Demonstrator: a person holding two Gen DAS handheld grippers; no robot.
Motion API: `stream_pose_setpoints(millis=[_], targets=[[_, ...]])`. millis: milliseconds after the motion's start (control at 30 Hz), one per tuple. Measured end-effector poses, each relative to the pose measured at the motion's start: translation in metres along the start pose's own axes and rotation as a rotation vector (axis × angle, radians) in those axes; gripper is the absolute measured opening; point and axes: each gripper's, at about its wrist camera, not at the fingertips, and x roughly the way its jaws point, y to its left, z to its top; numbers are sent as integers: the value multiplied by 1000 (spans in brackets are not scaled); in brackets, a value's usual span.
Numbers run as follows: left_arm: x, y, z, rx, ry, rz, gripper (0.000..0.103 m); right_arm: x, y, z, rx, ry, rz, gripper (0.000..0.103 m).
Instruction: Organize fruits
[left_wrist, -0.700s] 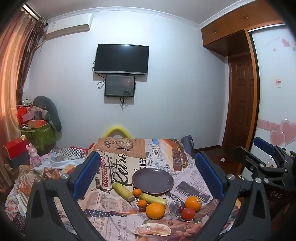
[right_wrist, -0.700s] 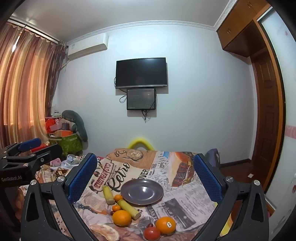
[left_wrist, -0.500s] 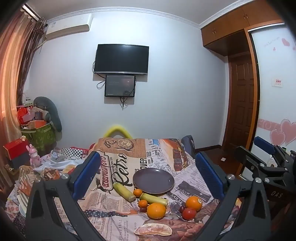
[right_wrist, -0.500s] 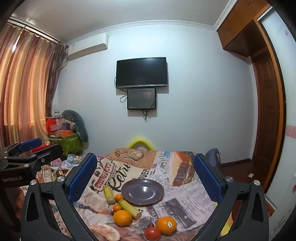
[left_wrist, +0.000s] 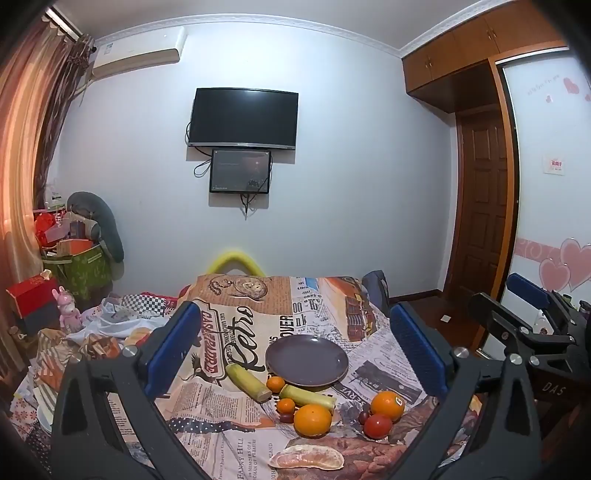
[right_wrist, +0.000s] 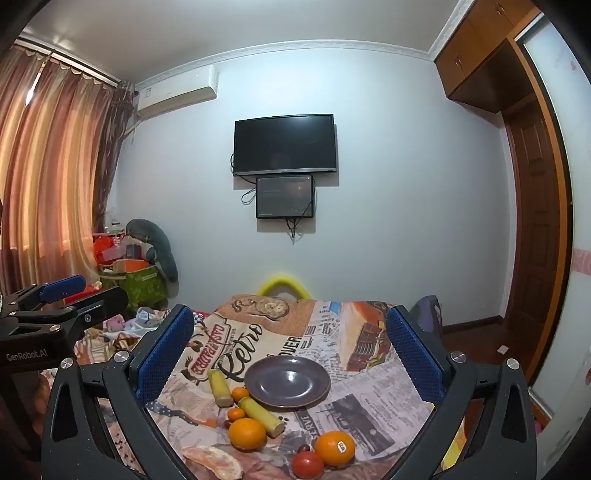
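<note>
bare plate (left_wrist: 306, 360), fruit (left_wrist: 312, 420) beside rim

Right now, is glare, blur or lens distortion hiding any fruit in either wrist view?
Left wrist view: sharp; fisheye bends the walls, black corner vignette, orange curtain glow at left; fruit clear. Right wrist view: a small highlight on the plate; fruit evenly lit, soft shadows, none hidden.

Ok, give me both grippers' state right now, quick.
Left gripper: open, holding nothing, above the table.
Right gripper: open, holding nothing, above the table.
</note>
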Motion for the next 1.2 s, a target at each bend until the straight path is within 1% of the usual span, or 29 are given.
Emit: stream_pose_setpoints(millis=[1200], targets=[[3,0,-1,3,5,-5,103,2,-2,-5,16,8,8,103]])
